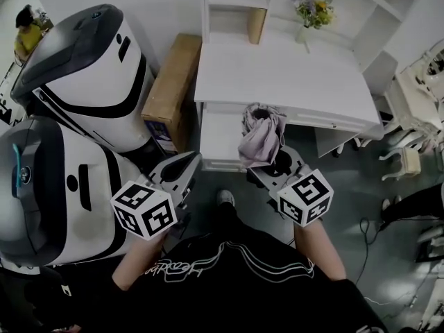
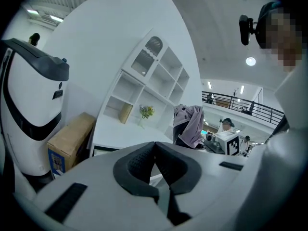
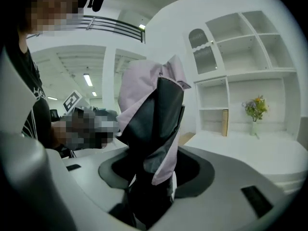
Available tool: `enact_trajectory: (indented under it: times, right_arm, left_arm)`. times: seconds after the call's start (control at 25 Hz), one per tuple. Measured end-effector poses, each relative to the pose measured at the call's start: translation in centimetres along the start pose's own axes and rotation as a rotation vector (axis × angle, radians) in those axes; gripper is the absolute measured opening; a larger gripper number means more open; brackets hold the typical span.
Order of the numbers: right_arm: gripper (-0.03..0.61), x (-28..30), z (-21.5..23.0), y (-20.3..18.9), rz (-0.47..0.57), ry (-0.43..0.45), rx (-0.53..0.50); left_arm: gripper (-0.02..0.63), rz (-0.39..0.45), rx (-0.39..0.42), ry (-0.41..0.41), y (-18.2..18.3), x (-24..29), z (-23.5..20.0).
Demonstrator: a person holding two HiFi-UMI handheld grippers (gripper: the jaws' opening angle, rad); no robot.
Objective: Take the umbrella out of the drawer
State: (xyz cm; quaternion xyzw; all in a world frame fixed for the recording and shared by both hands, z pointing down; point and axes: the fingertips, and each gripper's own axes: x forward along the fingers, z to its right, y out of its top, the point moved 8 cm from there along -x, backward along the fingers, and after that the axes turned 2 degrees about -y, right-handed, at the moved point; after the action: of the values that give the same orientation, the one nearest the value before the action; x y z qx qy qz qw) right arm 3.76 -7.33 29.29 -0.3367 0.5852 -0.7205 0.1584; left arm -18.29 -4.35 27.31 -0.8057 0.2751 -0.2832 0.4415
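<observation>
A folded umbrella (image 1: 262, 136), lilac outside and black inside, stands upright between the jaws of my right gripper (image 1: 275, 168), which is shut on its lower part, held up in front of the white desk (image 1: 277, 75). In the right gripper view the umbrella (image 3: 154, 114) fills the middle and hides the pads of the right gripper (image 3: 156, 172). Below the desktop the white drawer (image 1: 220, 139) stands pulled out. My left gripper (image 1: 186, 164) is held up left of the umbrella, apart from it. Its pads meet at the tips with nothing between them, as the left gripper (image 2: 155, 150) shows in its own view.
Two big white and grey machines (image 1: 90, 75) (image 1: 41, 186) stand at the left. A cardboard box (image 1: 172, 82) leans between them and the desk. A vase of flowers (image 1: 312, 12) stands at the desk's back under white shelves. White chairs (image 1: 416, 96) are at the right.
</observation>
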Motion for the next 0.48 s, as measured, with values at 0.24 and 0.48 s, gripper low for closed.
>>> enact_trajectory:
  times: [0.24,0.48]
  right_arm:
    - [0.216,-1.7,-0.1,1.3,0.095,0.043,0.085]
    - [0.216,-2.1,0.2,0.9,0.110,0.031,0.086]
  left_arm:
    - [0.018,0.015,0.018,-0.026,0.8,0.2,1.2]
    - [0.018,0.011,0.032,-0.044,0.3,0.9,1.5]
